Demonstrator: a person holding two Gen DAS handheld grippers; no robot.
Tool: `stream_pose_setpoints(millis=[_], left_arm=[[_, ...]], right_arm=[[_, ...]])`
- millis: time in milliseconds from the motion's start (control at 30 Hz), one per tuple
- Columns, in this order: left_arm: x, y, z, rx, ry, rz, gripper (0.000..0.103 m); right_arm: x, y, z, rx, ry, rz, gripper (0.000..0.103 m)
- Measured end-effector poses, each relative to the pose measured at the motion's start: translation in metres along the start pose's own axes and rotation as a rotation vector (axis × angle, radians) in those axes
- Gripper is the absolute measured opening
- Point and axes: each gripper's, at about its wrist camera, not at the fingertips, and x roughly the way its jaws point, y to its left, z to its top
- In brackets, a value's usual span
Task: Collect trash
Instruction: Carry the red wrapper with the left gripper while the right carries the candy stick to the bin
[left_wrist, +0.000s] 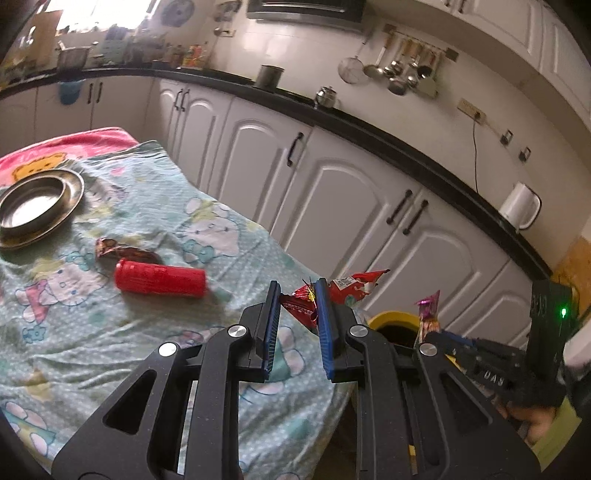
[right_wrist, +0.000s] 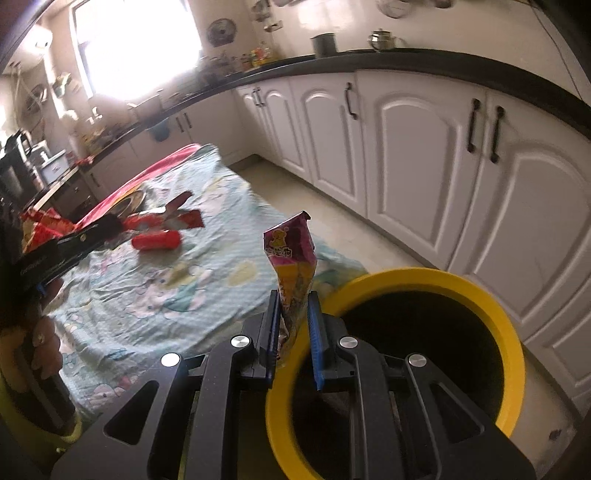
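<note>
**Two wrappers in hand, bin right there, a bit still left on the desk**

So both grippers are loaded. The left gripper (left_wrist: 295, 314) is clamped on a red wrapper (left_wrist: 345, 290), sitting at lower centre of its view over the edge of the desk (left_wrist: 110, 332). The right gripper (right_wrist: 291, 325) is clamped on a pink-and-yellow wrapper (right_wrist: 293, 258) that sticks straight up from the jaws, right at the rim of the yellow bin (right_wrist: 480, 291) in the lower right of its frame.

Nothing's dropped yet, I'd say; both pieces still need to go in. The bin's inside is just dark, so I can't tell what's in there already.

Left on the desk: a brown wrapper (left_wrist: 125, 253) and a red can (left_wrist: 160, 277) lying on its side just beside it, left of centre. There's also a steel plate (left_wrist: 37, 206) at the far left, and it looks empty. Probably not trash, that one.
</note>
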Motion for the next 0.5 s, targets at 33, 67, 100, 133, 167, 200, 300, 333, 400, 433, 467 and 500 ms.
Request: stream_pose_setpoints(millis=[33, 67, 100, 133, 167, 200, 300, 333, 400, 433, 467, 500], left_arm=[[0.000, -0.003, -0.002, 0.011, 0.001, -0.001, 0.014], [0.002, -0.007, -0.004, 0.025, 0.003, -0.003, 0.014], [0.003, -0.012, -0.006, 0.040, 0.007, -0.005, 0.014], [0.004, -0.016, -0.007, 0.051, 0.011, -0.007, 0.014], [0.006, -0.019, -0.009, 0.063, 0.015, -0.009, 0.014], [0.007, -0.024, -0.011, 0.076, 0.021, -0.014, 0.014], [0.013, -0.035, -0.017, 0.108, 0.040, -0.024, 0.014], [0.015, -0.040, -0.020, 0.124, 0.050, -0.028, 0.014], [0.020, -0.049, -0.026, 0.151, 0.066, -0.035, 0.014], [0.022, -0.053, -0.029, 0.165, 0.076, -0.038, 0.014], [0.025, -0.058, -0.032, 0.178, 0.087, -0.041, 0.014], [0.027, -0.062, -0.035, 0.190, 0.095, -0.044, 0.014]], right_arm=[[-0.002, -0.005, -0.002, 0.013, -0.002, -0.008, 0.015], [-0.003, -0.008, -0.002, 0.021, -0.003, -0.012, 0.015], [-0.004, -0.012, -0.004, 0.032, -0.004, -0.017, 0.015], [-0.005, -0.017, -0.005, 0.045, -0.007, -0.024, 0.015], [-0.006, -0.021, -0.006, 0.053, -0.008, -0.027, 0.015], [-0.007, -0.025, -0.007, 0.065, -0.009, -0.032, 0.015], [-0.012, -0.039, -0.011, 0.101, -0.012, -0.045, 0.015], [-0.014, -0.044, -0.013, 0.115, -0.014, -0.051, 0.015], [-0.016, -0.052, -0.015, 0.133, -0.014, -0.060, 0.015], [-0.017, -0.056, -0.017, 0.144, -0.014, -0.066, 0.015], [-0.019, -0.059, -0.019, 0.151, -0.015, -0.073, 0.015], [-0.020, -0.062, -0.020, 0.157, -0.014, -0.077, 0.015]])
